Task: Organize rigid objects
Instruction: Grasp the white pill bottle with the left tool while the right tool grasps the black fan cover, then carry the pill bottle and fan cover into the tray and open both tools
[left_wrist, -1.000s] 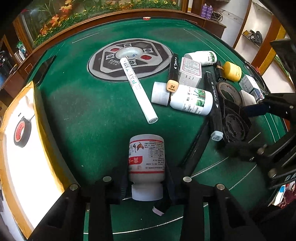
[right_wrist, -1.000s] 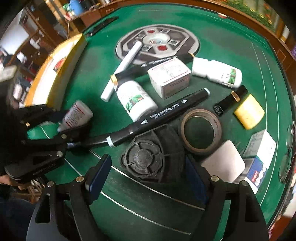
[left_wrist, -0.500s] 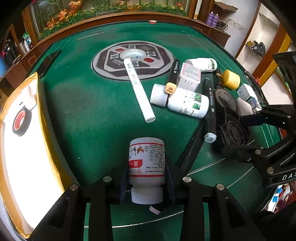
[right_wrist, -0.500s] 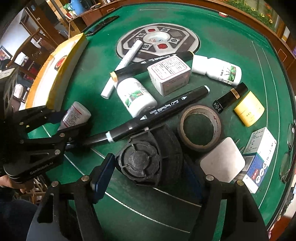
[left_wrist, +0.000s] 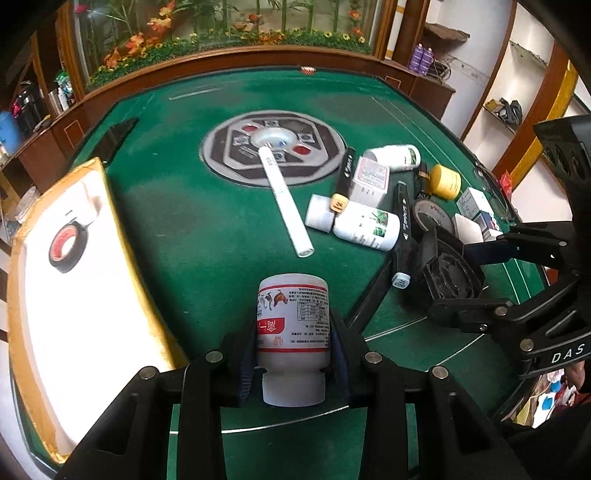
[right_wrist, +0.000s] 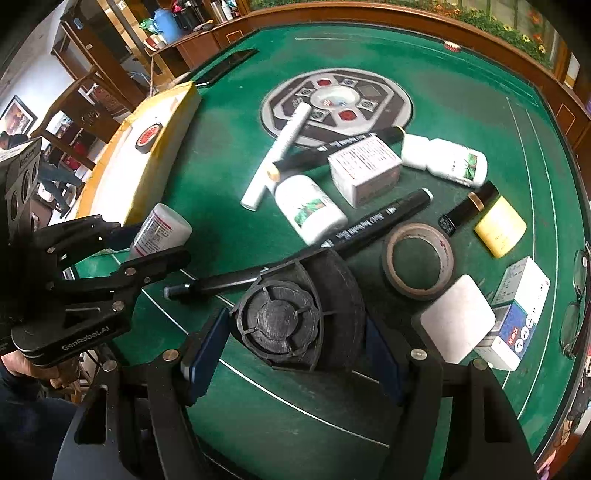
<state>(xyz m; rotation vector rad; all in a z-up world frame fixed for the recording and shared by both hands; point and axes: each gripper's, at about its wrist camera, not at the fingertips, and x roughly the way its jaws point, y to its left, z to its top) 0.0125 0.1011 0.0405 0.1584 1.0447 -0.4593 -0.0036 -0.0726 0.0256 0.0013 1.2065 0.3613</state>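
My left gripper (left_wrist: 293, 354) is shut on a white pill bottle with a red label (left_wrist: 291, 317), cap toward the camera, held above the green table (left_wrist: 207, 236). It also shows in the right wrist view (right_wrist: 159, 232). My right gripper (right_wrist: 291, 350) is shut on a black round roller-like part (right_wrist: 295, 317), lifted off the felt; it shows in the left wrist view (left_wrist: 448, 273) too. A yellow-edged white tray (left_wrist: 74, 295) at the left holds a black tape roll with a red core (left_wrist: 68, 247).
Scattered on the felt are a white tube (right_wrist: 277, 155), two black markers (right_wrist: 369, 225), two white bottles (right_wrist: 310, 210), a white box (right_wrist: 364, 166), a brown tape ring (right_wrist: 417, 262), a yellow jar (right_wrist: 500, 227), a white pad (right_wrist: 456, 325) and a blue-white box (right_wrist: 517, 317). A round grey panel (left_wrist: 273, 147) lies mid-table.
Both grippers have risen and tilted up, each keeping its object. The black part came off the table and nearer the right camera.
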